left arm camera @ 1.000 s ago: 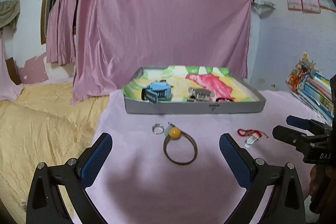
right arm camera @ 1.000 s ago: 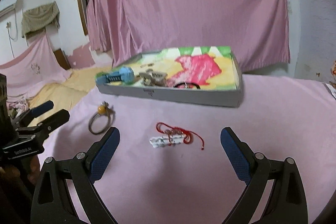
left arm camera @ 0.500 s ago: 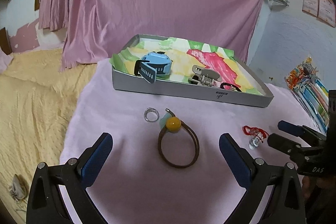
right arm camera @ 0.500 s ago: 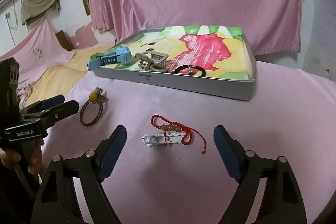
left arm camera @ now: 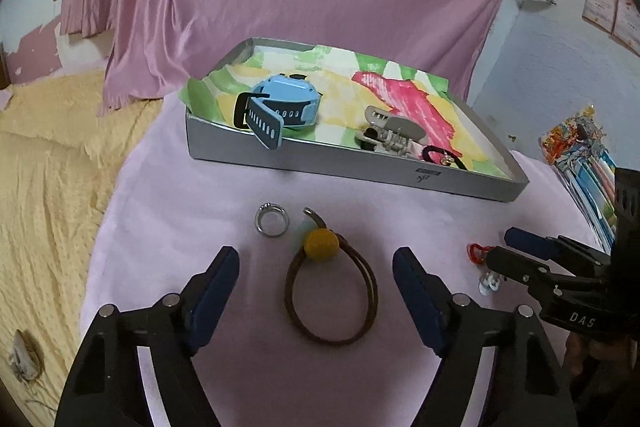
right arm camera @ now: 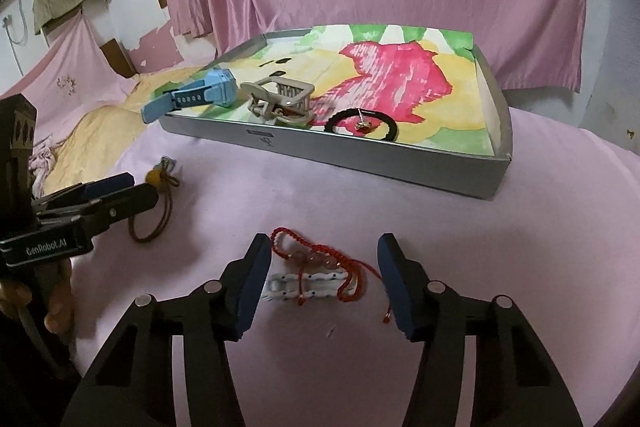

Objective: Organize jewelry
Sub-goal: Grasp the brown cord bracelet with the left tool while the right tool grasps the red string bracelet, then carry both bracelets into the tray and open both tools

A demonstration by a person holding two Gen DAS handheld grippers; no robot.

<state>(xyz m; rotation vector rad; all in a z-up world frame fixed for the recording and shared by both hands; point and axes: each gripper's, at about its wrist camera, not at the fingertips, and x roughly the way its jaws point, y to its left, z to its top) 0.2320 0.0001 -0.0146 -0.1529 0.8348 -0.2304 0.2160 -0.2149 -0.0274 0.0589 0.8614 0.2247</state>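
Both claws lower, nearer jewelry

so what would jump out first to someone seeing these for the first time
Probably the grey tray with its bright pink, yellow and green lining at the back of the pink cloth, holding a blue watch, a beige hair claw and a black hair tie. Nearer, the open left tool flanks a brown cord bracelet with a yellow bead, while the open right tool frames a red string bracelet over a white clip.
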